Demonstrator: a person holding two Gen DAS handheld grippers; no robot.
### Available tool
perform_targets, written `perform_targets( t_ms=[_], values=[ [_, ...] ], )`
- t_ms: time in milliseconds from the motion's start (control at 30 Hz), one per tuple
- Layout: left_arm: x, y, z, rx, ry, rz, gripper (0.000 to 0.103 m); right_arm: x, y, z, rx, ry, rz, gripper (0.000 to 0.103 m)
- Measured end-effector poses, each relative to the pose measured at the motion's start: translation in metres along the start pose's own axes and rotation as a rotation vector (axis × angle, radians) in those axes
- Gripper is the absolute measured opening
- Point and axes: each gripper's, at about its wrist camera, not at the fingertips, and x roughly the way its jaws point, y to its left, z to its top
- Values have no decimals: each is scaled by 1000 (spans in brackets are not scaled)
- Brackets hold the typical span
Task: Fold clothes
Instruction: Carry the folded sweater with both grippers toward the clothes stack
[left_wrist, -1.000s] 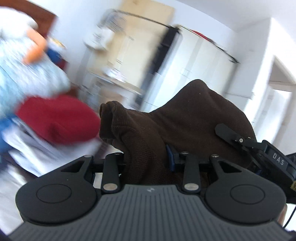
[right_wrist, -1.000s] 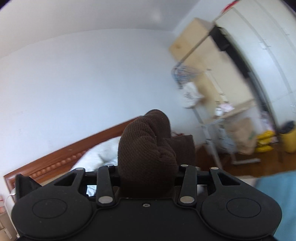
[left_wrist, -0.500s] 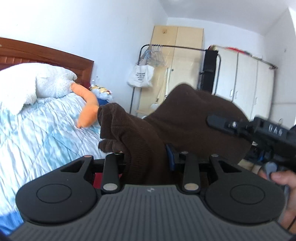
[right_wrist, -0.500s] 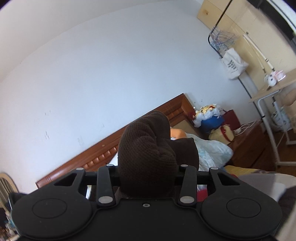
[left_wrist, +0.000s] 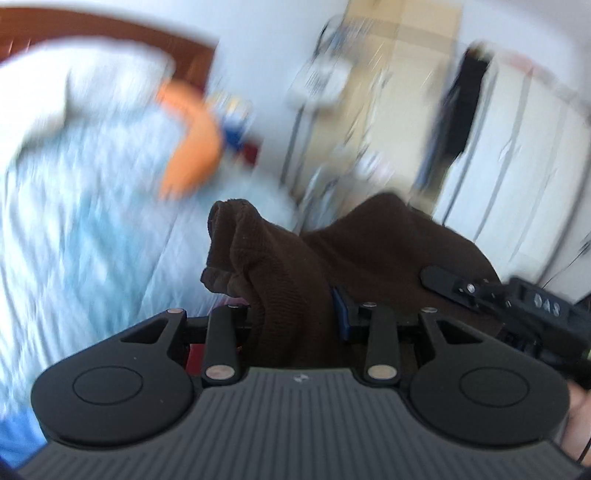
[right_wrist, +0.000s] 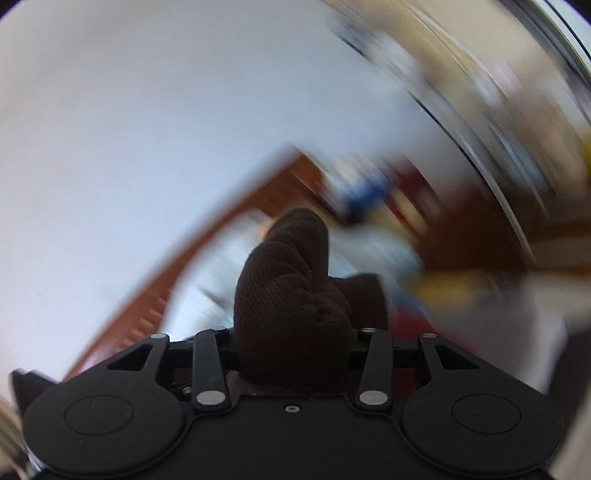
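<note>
Bed with pale blue quilt (left_wrist: 92, 221) fills the 9 o'clock side of the left wrist view, badly blurred; wooden headboard (right_wrist: 207, 251) runs from 7 toward 1 o'clock in the right view. Brown knit garment (left_wrist: 354, 258) hangs in the air between both tools: left gripper (left_wrist: 295, 310) is clamped on a bunched edge at 6 o'clock, right gripper (right_wrist: 295, 332) likewise clamped on a thick wad. Judgement: keep both grips firm, draw the held edges apart until taut, then lay it flat on the quilt.

Two close wrist fisheyes along each hand-held gripper, both toward the blurred bed (left_wrist: 92, 206) and wooden headboard (right_wrist: 207, 243).
</note>
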Motion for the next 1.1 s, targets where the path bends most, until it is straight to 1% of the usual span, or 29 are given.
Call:
perform_targets(
  t_ms=[33,67,100,167,233,267,333,367,400,433,467,500,533,567,600,633,667,700,733,767,833,867,900,933,967,1033,1100],
  values=[
    [15,11,-10,-54,52,-6,34,7,-14,-6,17,39,-14,48],
    [24,20,-18,-104,76,-18,39,8,-23,-11,25,49,-1,47],
    [29,28,-23,-138,75,-43,44,6,-31,-15,32,51,19,47],
    [27,33,-27,-172,50,-82,46,-1,-32,-17,24,38,27,47],
    [23,29,-26,-175,25,-76,44,0,-18,-9,-57,43,-12,48],
    [21,25,-25,-175,7,-66,42,2,-5,-4,-136,39,-38,48],
    [13,11,-23,-125,-45,-43,41,2,24,9,-280,10,-27,47],
    [12,5,-22,-110,-64,-44,41,1,31,19,-294,-4,-10,47],
    [12,1,-20,-117,-78,-54,41,1,36,29,-291,-17,9,47],
    [15,0,-19,-134,-73,-52,42,2,35,38,-272,-21,3,47],
    [19,0,-17,-153,-63,-47,44,6,28,44,-250,-7,-18,49],
    [26,-2,-18,-160,-45,-12,45,13,17,47,-241,38,-54,52],
    [33,-4,-20,-163,-24,31,46,26,3,48,-248,114,-96,53],
    [41,-5,-22,-167,-4,73,51,38,-17,48,-229,190,-137,59],
    [41,-6,-23,-168,0,83,60,43,-34,49,-160,209,-148,60],
    [40,-6,-24,-168,-2,84,63,39,-48,51,-62,199,-128,60],
    [38,-6,-25,-168,-3,85,63,33,-53,54,-6,185,-109,61],
    [36,-6,-25,-168,-5,85,63,23,-52,54,5,170,-108,68],
    [29,-9,-23,-152,-14,87,63,12,-43,53,-45,147,-147,71],
    [16,-13,-20,-127,-49,98,61,1,-32,51,-111,122,-197,74],
    [-10,-20,-14,-76,-135,126,61,-21,-5,44,-254,62,-306,74],
    [-23,-22,-12,-66,-183,130,61,-31,10,39,-345,5,-375,74],
    [-37,-24,-11,-61,-234,132,61,-37,23,36,-428,-46,-413,74],
    [-45,-25,-9,-55,-258,126,61,-42,35,33,-508,-93,-439,74],
    [-48,-27,-7,-37,-260,109,61,-45,47,28,-588,-123,-443,73],
    [-40,-34,-3,10,-207,61,60,-44,66,19,-713,-152,-409,73],
    [-18,-38,-6,41,-104,50,60,-34,73,14,-773,-116,-354,72]
  ],
)
